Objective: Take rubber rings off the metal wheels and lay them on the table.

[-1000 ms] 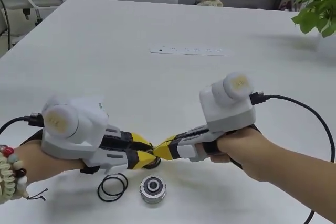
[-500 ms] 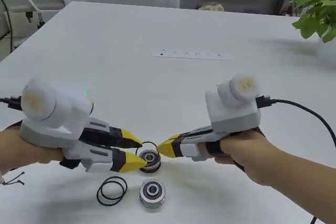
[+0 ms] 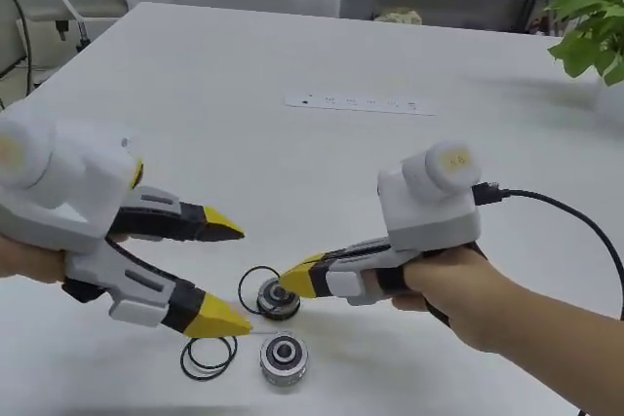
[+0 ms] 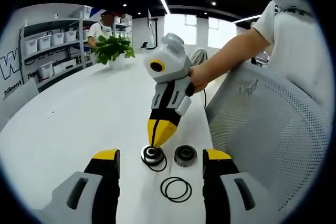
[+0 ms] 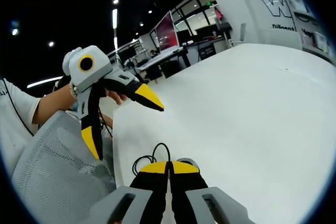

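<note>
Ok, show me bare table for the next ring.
Free: the wide table stretch between the power strip and the left tongs and right tongs. Crowded: nearer the person, around the far wheel, near wheel and laid rings.

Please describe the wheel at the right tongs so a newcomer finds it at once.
Near the front of the white table sit two metal wheels. It is the farther wheel, at the tips of the shut right tongs. Unlike the bare nearer wheel, it has a black ring loose around it.
</note>
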